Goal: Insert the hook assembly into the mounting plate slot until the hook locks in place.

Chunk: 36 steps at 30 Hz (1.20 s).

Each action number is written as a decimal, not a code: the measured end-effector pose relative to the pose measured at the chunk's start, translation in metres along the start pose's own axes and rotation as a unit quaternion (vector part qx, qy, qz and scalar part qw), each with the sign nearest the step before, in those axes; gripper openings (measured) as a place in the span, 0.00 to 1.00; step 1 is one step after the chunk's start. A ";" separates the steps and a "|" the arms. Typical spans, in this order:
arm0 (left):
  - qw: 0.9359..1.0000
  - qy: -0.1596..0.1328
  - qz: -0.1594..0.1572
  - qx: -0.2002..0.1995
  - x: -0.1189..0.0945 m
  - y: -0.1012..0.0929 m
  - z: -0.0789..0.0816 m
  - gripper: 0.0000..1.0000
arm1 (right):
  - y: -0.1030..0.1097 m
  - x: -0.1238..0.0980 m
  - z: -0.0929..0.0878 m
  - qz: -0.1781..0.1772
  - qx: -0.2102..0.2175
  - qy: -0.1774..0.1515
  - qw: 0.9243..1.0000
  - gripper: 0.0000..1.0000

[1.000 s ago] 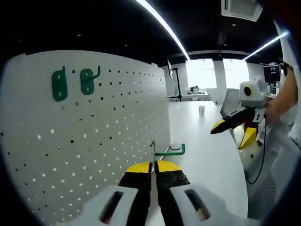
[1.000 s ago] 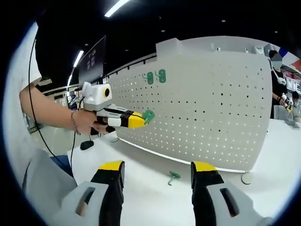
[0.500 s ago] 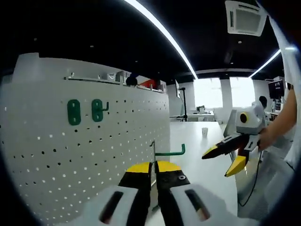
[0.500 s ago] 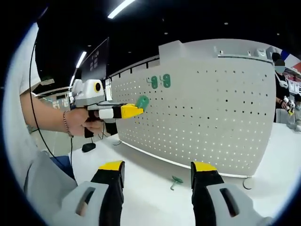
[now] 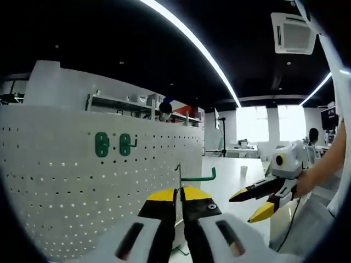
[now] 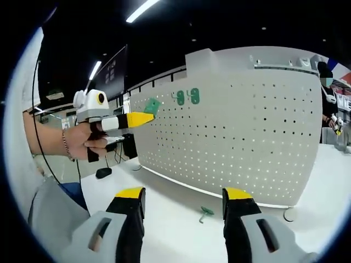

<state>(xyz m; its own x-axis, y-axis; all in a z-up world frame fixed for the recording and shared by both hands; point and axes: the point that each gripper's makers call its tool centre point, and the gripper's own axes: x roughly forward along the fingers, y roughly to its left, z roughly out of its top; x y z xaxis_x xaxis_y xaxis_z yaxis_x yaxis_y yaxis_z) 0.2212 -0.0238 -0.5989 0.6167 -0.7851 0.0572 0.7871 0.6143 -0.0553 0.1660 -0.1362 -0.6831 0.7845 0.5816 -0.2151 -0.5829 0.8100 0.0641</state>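
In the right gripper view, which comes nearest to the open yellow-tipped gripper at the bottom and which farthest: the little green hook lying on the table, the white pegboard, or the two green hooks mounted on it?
From the right gripper:
1. Loose green hook, on the table just ahead between the jaws.
2. White pegboard, standing behind it, across the table.
3. Two mounted green hooks, high on the pegboard's upper left, toward its far end.

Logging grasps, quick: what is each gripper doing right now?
Left gripper: shut on a green hook.
Right gripper: open, empty.

One white pegboard (image 6: 241, 137), two green hooks mounted on it (image 6: 187, 97), one held hook (image 5: 197, 177) (in closed jaws), one loose hook on the table (image 6: 205, 211), two grippers (image 5: 179, 198) (image 6: 184, 200).
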 end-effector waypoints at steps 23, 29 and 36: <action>1.000 0.011 0.000 0.006 0.002 -0.006 -0.008 0.03 | 0.020 -0.010 0.051 0.035 0.009 -0.120 0.992 0.52; 1.000 0.010 0.002 0.004 0.002 -0.005 -0.008 0.03 | 0.029 -0.012 0.066 0.050 0.008 -0.151 0.987 0.53; 1.000 0.009 0.003 0.003 0.001 -0.006 -0.008 0.03 | 0.034 -0.004 0.068 0.058 0.008 -0.147 0.987 0.53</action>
<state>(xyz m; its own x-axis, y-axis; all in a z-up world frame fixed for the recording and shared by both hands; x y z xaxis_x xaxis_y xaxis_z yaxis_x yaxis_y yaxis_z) 0.2169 -0.0290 -0.6062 0.6208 -0.7830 0.0385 0.7838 0.6190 -0.0487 0.1571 -0.1061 -0.6136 0.7412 0.6656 0.0873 -0.6713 0.7360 0.0879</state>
